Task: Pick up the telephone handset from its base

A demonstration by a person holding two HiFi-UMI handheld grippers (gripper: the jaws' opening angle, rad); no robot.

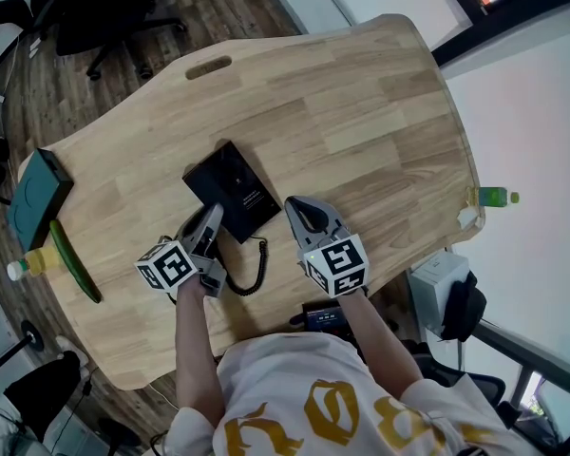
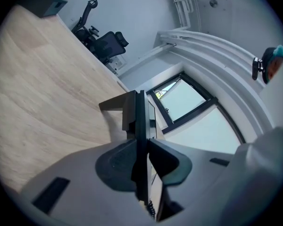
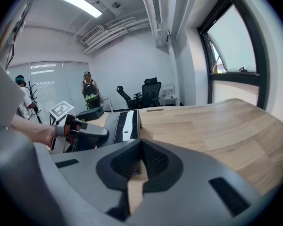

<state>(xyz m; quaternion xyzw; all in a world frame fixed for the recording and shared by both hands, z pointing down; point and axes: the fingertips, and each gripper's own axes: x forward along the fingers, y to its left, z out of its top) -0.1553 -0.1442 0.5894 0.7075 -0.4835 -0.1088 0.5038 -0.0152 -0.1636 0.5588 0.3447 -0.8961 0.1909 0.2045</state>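
My left claw point(image 2: 141, 144) is pinching the telephone handset point(image 2: 140, 109) (long axis toward twelve o'clock); right claw point(image 3: 140, 166) is idling closed, empty.

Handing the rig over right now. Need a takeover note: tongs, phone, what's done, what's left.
Left tongs: shut on the handset, at the near-left edge of the base in the head view.
Right tongs: shut, empty, just right of the base, over the table.
Cord: coiled on the table on the person's side of the base.
Done: handset gripped.
Left: lift it clear of the base. Can't tell whether it has left the cradle yet.
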